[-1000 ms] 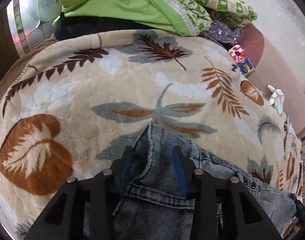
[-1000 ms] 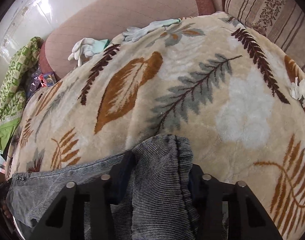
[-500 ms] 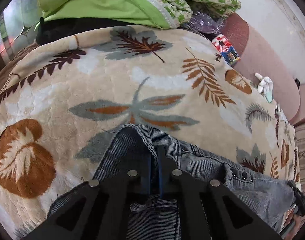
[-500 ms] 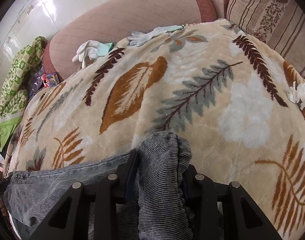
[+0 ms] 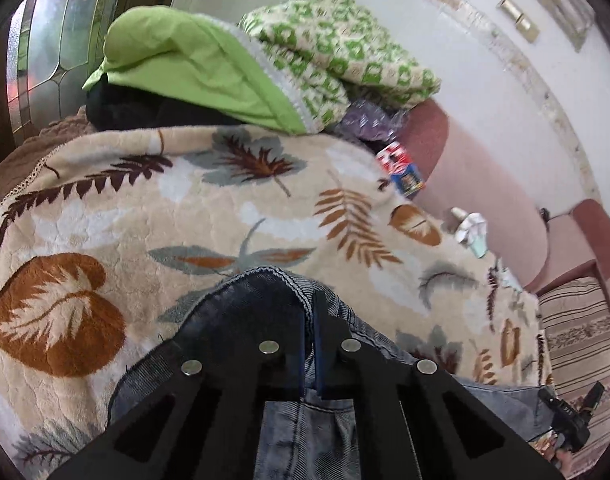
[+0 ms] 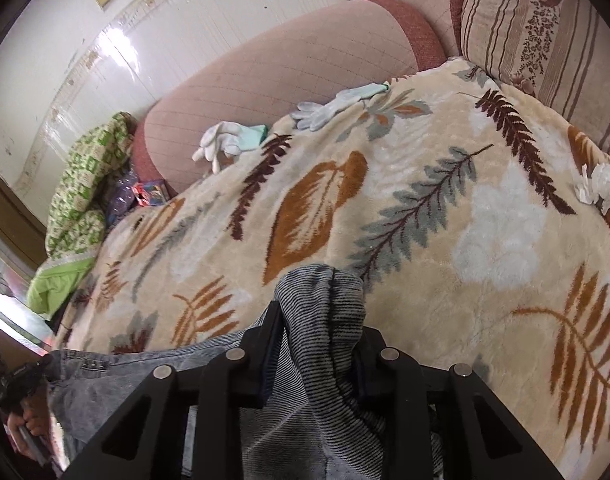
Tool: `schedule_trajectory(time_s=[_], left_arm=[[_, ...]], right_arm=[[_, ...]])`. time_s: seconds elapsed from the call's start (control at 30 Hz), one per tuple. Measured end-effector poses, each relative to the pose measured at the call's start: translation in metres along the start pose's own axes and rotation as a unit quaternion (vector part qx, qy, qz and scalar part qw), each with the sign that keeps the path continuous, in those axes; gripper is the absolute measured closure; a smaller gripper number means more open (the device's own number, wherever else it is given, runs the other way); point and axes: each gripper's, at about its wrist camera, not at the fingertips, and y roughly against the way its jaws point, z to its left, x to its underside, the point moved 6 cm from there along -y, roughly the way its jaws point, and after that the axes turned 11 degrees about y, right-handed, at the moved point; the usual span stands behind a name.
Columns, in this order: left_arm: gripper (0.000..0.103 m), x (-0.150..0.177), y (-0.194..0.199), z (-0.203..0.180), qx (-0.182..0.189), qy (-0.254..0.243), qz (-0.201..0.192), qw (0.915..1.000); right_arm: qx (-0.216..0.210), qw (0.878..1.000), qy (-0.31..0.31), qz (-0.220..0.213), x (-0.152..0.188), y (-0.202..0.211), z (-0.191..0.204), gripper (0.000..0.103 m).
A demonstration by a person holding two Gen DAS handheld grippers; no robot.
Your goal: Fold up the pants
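Grey-blue denim pants lie along the near edge of a leaf-patterned cream blanket. My left gripper is shut on the pants' waistband edge, which bulges up in front of the fingers. My right gripper is shut on a bunched, striped fold of the pants at the leg end, lifted a little off the blanket. The stretch of pants between the two grippers hangs across the lower left of the right wrist view.
A green quilt and pillow pile lies at the far end of the blanket. White gloves and a small printed packet rest by the pink sofa back. A striped cushion stands at the right.
My left gripper went from open around the waistband to shut on it, and both grippers have tilted and risen with the fabric. My right gripper's jaws have narrowed onto the leg fold.
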Motion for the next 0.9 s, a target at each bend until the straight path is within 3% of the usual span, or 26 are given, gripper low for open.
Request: schedule_trajectory(time_s=[0.23, 0.57, 0.9], left_arm=[[0.1, 0.016, 0.071, -0.015, 0.061, -0.015, -0.053, 0.9966], [0.1, 0.07, 0.148, 0.023, 0.115, -0.021, -0.072, 0.9906], [0.1, 0.126, 0.164, 0.062, 0.031, -0.153, -0.018, 0.9876]], right_arm=[[-0.032, 0.999, -0.011, -0.021, 0.01, 0.031, 0.006, 0.072], [-0.065, 0.996, -0.042, -0.038, 0.05, 0.075, -0.011, 0.072], [-0.051, 0.998, -0.043, -0.022, 0.093, 0.111, -0.038, 0.073]])
